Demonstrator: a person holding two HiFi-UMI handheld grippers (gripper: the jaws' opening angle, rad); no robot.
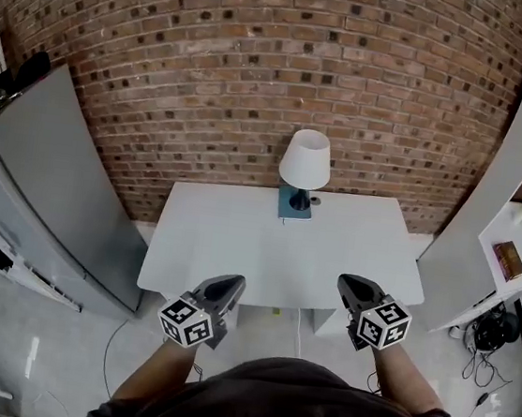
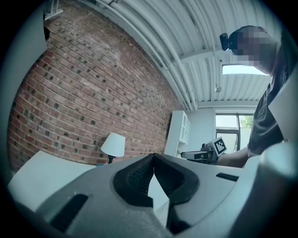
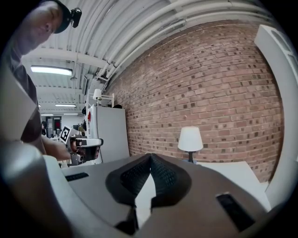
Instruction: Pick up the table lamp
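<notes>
A white-shaded table lamp (image 1: 305, 161) stands on a teal book (image 1: 292, 212) at the far middle of a white counter (image 1: 229, 241), against a brick wall (image 1: 260, 61). The left gripper (image 1: 227, 286) and right gripper (image 1: 352, 284) hover at the near edge, well apart from the lamp; both have their fingers together, holding nothing.

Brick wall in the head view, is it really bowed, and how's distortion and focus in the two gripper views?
Head view: lens distortion bows the brick wall and the table edges; the lamp is evenly lit. Left gripper view: dark round vignette, close fingers slightly soft. Right gripper view: same vignette, wall curved, lamp reasonably sharp.
</notes>
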